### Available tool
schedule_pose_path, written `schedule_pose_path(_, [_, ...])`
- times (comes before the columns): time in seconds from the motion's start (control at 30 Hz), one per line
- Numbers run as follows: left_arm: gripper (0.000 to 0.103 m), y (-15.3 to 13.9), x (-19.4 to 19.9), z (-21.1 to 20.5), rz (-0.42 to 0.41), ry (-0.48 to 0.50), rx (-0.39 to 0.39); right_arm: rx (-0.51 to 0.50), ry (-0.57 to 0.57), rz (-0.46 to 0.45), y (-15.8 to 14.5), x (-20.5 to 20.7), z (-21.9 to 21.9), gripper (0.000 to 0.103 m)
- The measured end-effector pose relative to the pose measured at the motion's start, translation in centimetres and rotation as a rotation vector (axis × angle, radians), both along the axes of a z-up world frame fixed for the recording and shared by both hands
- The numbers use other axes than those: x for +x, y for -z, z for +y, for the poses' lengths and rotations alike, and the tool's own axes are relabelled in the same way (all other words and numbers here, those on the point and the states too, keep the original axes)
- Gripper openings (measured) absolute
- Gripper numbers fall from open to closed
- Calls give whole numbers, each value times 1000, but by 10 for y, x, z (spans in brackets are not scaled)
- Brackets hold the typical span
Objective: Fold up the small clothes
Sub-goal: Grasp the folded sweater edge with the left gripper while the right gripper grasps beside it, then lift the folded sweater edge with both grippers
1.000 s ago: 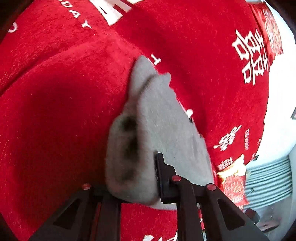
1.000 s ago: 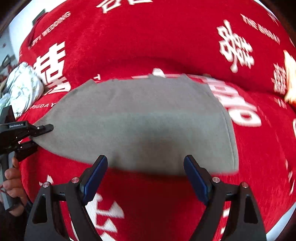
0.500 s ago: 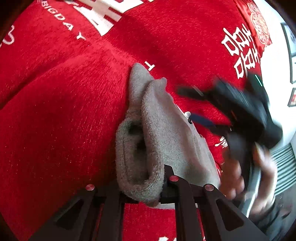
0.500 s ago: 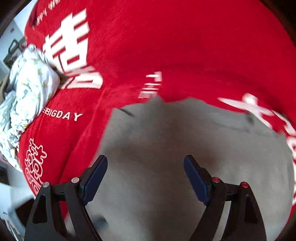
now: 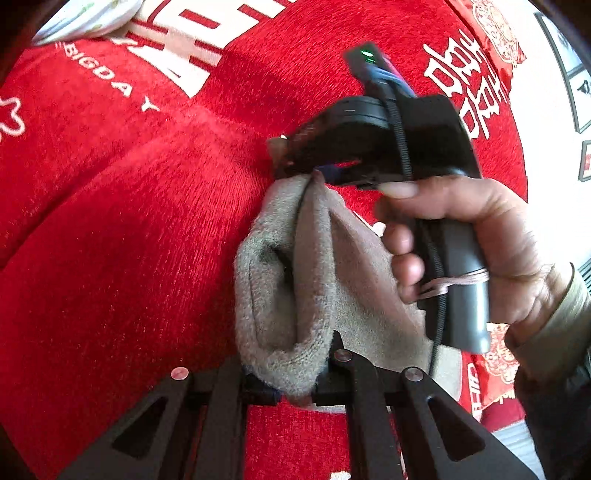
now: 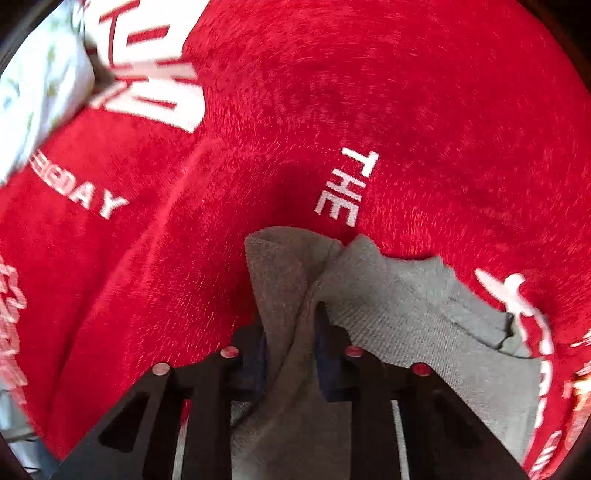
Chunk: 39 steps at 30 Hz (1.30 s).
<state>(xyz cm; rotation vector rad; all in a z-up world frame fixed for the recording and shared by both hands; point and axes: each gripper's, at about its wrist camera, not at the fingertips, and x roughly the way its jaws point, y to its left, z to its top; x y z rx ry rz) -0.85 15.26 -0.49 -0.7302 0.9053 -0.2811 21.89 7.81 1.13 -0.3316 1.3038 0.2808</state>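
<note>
A small grey knit garment [image 5: 354, 280] lies bunched on the red blanket [image 5: 110, 240]. At the bottom of the left wrist view, my left gripper [image 5: 295, 373] is shut on its thick near hem. The right gripper [image 5: 299, 173], held by a hand [image 5: 480, 236], reaches the garment's far corner from the right. In the right wrist view, the right gripper [image 6: 290, 339] has its jaws closing, and a raised fold of the grey garment [image 6: 406, 314] is pinched between the blue pads [image 6: 327, 354]. The rest of the cloth trails off to the right.
The red blanket [image 6: 369, 92] with white lettering covers the whole surface. Crumpled white floral fabric [image 6: 40, 88] lies at the upper left, seen also as white fabric [image 5: 88, 18] in the left view. A red patterned cushion [image 5: 495, 33] and a white wall stand at the right.
The right gripper swept across to the garment's far corner close to the left gripper, and its wide-open jaws narrowed onto a fold. The left gripper kept its hold and rolled slightly.
</note>
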Motion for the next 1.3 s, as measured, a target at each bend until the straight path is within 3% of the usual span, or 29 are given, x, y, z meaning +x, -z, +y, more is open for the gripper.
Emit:
schedule_pose_path(0.3, [10, -34, -1, -16, -14, 20, 98, 269, 133, 64, -33, 13, -45, 21])
schedule_pose_path(0.6, [10, -65, 8, -47, -25, 72, 215, 372, 171, 88, -61, 18, -75, 21])
schedule_pose_path(0.97, [10, -93, 14, -94, -12, 134, 376, 416, 186, 90, -91, 15, -112, 21])
schedule_pose_path(1.3, [10, -102, 13, -127, -24, 192, 440, 437, 199, 79, -104, 11, -145, 21])
